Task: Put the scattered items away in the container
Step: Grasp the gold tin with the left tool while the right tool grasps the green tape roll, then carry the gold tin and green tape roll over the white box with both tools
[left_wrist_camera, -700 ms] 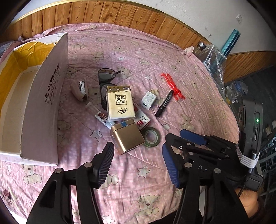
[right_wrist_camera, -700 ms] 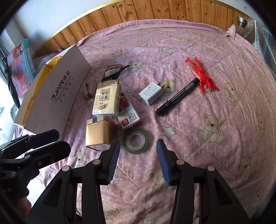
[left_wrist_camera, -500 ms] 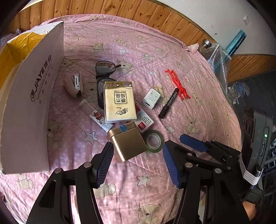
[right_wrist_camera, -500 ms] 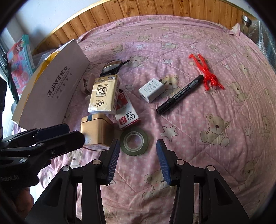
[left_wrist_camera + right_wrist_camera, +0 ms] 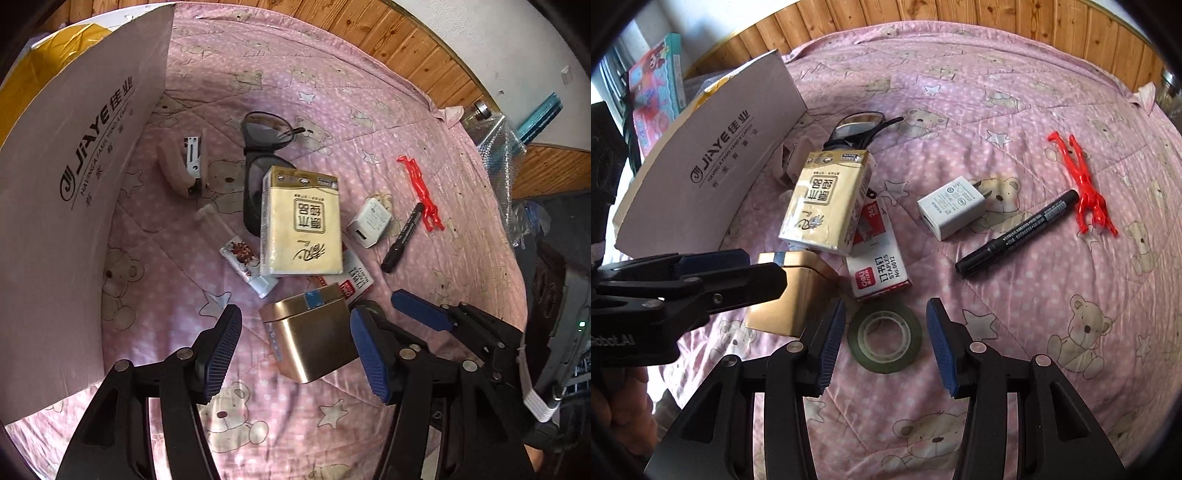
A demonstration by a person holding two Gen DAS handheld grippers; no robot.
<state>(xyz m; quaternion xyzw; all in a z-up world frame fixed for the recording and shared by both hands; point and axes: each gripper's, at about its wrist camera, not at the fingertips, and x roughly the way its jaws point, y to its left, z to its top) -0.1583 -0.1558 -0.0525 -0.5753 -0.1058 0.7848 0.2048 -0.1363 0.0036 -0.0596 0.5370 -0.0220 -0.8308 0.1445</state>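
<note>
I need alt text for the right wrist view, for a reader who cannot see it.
The open right gripper frames a tape roll on a pink quilt. The left gripper reaches a gold tin; beyond lie a marker and a cardboard box.

Gold tin (image 5: 314,332) crowded by staple box (image 5: 877,266) & tape roll (image 5: 884,341) — quilt (image 5: 1015,332) right open.
</note>
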